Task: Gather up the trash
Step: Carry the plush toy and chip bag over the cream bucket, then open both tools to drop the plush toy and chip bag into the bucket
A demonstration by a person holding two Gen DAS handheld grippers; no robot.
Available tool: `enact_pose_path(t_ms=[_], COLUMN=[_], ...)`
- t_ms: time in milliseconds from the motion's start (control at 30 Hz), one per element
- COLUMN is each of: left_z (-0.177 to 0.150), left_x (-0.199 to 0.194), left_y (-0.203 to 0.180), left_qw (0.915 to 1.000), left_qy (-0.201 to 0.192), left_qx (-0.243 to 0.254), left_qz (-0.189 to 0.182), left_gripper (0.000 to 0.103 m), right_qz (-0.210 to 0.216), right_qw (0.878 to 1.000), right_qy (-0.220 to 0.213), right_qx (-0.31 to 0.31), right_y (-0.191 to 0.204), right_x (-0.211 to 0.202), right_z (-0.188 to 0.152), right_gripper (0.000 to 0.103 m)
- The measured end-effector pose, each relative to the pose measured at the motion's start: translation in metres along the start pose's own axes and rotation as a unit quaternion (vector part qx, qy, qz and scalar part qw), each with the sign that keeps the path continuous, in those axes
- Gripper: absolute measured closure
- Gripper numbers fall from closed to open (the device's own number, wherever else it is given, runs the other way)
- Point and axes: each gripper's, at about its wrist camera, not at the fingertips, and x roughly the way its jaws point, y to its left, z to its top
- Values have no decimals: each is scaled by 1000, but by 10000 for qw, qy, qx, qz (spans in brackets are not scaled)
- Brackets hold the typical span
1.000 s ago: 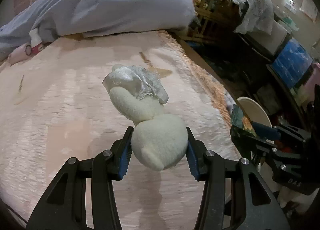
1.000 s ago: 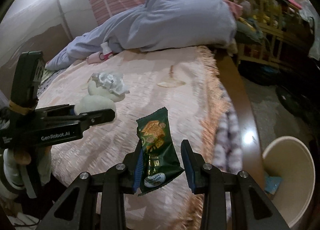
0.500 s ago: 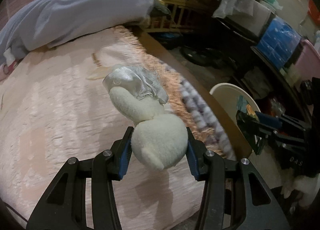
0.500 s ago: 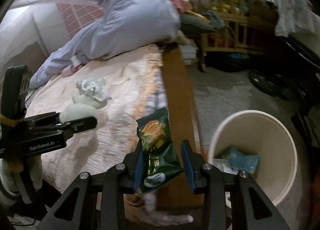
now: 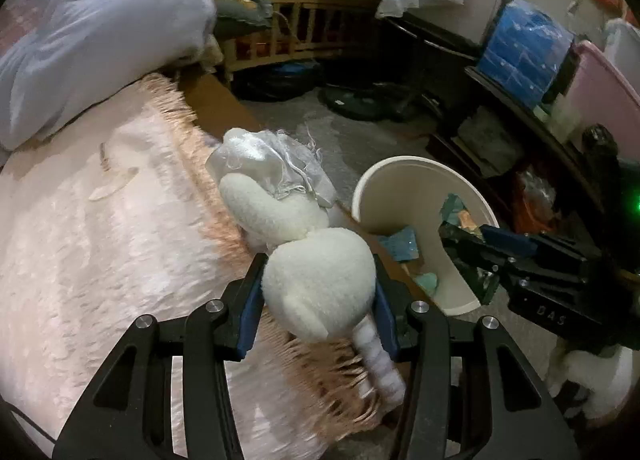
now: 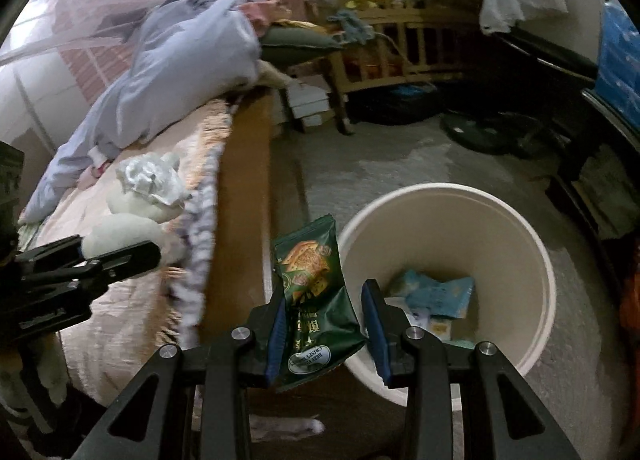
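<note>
My left gripper [image 5: 318, 300] is shut on a white plush toy [image 5: 308, 260] with a silvery cloth on its head, held over the bed's fringed edge. The toy also shows in the right wrist view [image 6: 132, 216]. My right gripper [image 6: 326, 324] is shut on a green snack wrapper [image 6: 314, 292] and holds it beside the near left rim of a cream waste bin [image 6: 532, 272]. The bin [image 5: 384, 196] stands on the floor by the bed and holds several blue wrappers [image 6: 436, 292]. The right gripper also shows in the left wrist view [image 5: 468, 256], over the bin.
A pink bedspread [image 5: 100, 244] with a fringe covers the bed, and a lilac duvet [image 5: 92, 44] is heaped at its far end. A wooden bed rail [image 6: 240, 188] runs along the floor side. A wooden crib [image 6: 384, 32] and dark shelves [image 5: 500, 72] with boxes stand beyond.
Both grippers have swung right, from over the bed toward the floor. The bin is now close under the right gripper. Both still hold their loads.
</note>
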Motion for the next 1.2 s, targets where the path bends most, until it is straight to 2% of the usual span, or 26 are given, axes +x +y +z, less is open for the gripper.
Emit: enact_pose_path(t_ms=[400, 1200], left_z=[9, 23], left_x=[25, 56], left_y=[-30, -52], left_qw=[9995, 9988], left_qy=[77, 168], left_qx=[288, 423], left_qz=[-64, -159], left_gripper=[57, 57], right_qz=[-192, -307], right_qw=[9988, 9951], right_qy=[-66, -146], right_qx=[441, 930], right_y=[-36, -61], right_x=[-3, -6], right_z=[-4, -5], right_gripper=[68, 68])
